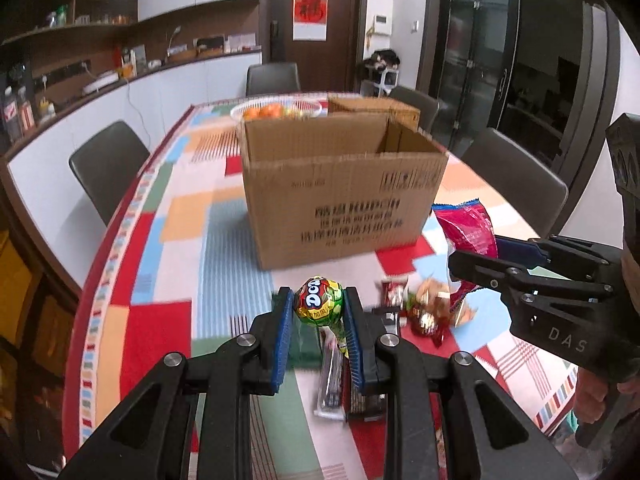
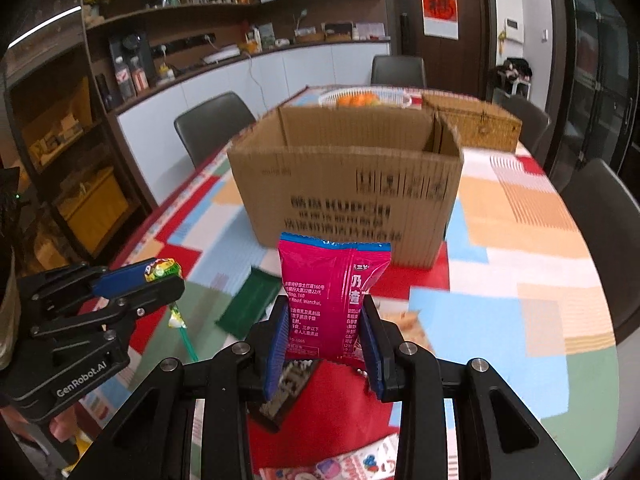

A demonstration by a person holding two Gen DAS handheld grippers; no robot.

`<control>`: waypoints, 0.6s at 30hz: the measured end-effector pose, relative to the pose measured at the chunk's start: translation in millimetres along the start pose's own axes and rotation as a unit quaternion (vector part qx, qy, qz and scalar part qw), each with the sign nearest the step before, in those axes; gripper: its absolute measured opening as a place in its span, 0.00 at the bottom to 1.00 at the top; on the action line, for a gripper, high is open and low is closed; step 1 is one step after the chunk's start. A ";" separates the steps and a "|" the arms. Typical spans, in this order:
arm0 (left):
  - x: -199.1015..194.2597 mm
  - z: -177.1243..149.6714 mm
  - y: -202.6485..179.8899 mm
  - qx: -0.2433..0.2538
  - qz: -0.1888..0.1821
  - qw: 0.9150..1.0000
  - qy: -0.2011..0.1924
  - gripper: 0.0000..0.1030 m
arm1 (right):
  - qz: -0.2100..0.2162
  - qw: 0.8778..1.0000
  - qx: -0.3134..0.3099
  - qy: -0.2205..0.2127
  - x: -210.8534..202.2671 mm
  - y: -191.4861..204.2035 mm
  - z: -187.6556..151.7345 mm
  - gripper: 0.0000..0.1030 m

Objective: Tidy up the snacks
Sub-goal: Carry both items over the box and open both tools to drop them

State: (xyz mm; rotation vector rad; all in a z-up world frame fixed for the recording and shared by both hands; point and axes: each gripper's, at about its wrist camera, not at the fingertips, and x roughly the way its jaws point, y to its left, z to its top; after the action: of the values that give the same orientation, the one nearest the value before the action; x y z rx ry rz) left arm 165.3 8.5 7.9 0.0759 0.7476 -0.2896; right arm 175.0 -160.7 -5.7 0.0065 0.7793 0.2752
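My left gripper (image 1: 318, 312) is shut on a large lollipop (image 1: 319, 301) in a green and yellow wrapper, held above the patchwork tablecloth (image 1: 176, 248). The same lollipop (image 2: 162, 270) shows in the right wrist view, at the tips of the left gripper (image 2: 160, 276). My right gripper (image 2: 325, 322) is shut on a pink snack packet (image 2: 328, 300) with a blue top edge, held upright; this packet (image 1: 466, 232) also appears at the right of the left wrist view. An open cardboard box (image 1: 340, 184) stands just beyond both grippers.
Small wrapped snacks (image 1: 424, 308) and a long clear packet (image 1: 331, 376) lie on the cloth below the grippers, with a green packet (image 2: 248, 300) to the left. Behind the box (image 2: 348, 188) are a white fruit basket (image 2: 364, 98) and a wicker case (image 2: 476, 124). Grey chairs (image 1: 108, 164) ring the table.
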 end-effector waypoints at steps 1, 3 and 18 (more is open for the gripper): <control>-2.6 6.1 -0.4 0.002 0.001 1.000 -0.010 0.25 | 0.001 1.000 -0.001 -0.006 -2.4 -0.4 3.8 0.34; -6.2 13.3 -1.1 0.004 0.003 1.000 -0.023 0.25 | 0.001 1.000 -0.003 -0.022 -7.3 -1.4 12.3 0.34; -14.8 90.1 0.7 0.018 0.005 0.994 -0.109 0.25 | -0.015 0.993 -0.015 -0.115 -27.9 -8.9 79.9 0.34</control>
State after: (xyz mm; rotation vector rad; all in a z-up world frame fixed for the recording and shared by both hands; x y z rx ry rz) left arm 214.6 -2.7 84.0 0.0809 0.5260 -0.2958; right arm 213.7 -168.6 69.6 -0.0024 0.5452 0.2528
